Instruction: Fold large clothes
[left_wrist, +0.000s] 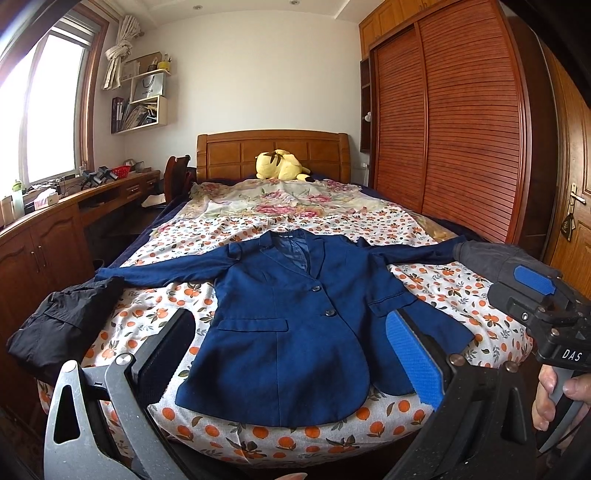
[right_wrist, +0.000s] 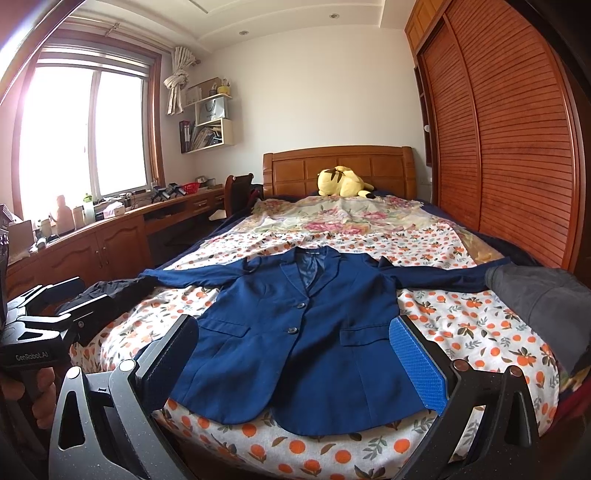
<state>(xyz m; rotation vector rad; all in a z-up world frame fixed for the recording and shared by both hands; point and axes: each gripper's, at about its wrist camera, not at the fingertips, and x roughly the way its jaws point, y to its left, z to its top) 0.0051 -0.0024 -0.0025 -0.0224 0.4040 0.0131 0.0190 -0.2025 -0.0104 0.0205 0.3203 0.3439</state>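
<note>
Navy blazer (right_wrist: 295, 332) spread face-up and buttoned on the orange-print bedsheet (right_wrist: 461, 325), hem nearest, sleeves out to either side, collar farthest. Left gripper (left_wrist: 291, 354) and right gripper (right_wrist: 295, 354) both spread wide, empty, poised above the hem. Folding apparently not yet begun; likely next move a pinch on one sleeve or side edge, drawn across the front. Black garment (left_wrist: 62, 325) beside the left sleeve end and grey garment (right_wrist: 546, 306) overlapping the right sleeve end, possible hindrances to lifting. Beyond, floral quilt (right_wrist: 351, 218), yellow plush toy (right_wrist: 343, 182), wooden headboard (right_wrist: 369, 166); desk (right_wrist: 122, 229) left, wardrobe (right_wrist: 517, 147) right.
</note>
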